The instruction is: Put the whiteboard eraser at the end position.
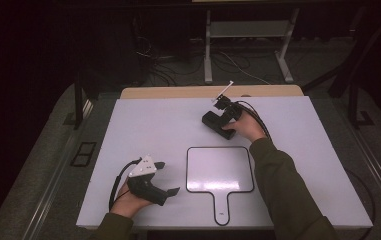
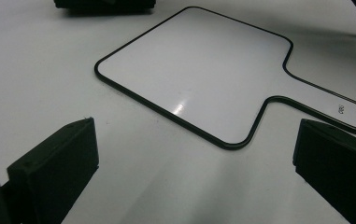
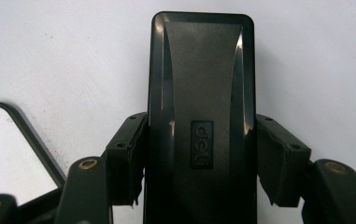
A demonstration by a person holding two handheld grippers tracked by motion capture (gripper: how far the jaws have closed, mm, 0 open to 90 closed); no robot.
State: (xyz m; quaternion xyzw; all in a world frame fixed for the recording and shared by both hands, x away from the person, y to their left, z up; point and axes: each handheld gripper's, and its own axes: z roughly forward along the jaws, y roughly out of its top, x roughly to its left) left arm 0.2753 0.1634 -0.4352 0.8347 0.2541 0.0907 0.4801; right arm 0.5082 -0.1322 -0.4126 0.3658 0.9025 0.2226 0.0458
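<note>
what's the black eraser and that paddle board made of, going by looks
Black eraser: likely moulded plastic, with glossy edges catching light, a matte centre and an embossed logo. Paddle board: seemingly a glossy whiteboard surface, showing a glare spot, with a thin black rim, maybe plastic.

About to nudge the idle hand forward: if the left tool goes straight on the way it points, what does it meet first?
Probably the handled whiteboard lying flat on the table. The left tool, jaws open, points at its near edge with bare tabletop between; depth is hard to judge.

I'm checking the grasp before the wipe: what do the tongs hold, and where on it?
The right tongs clamp the black eraser by its two long sides, near the end closest to the hand. The left tongs stand open, holding nothing.
</note>
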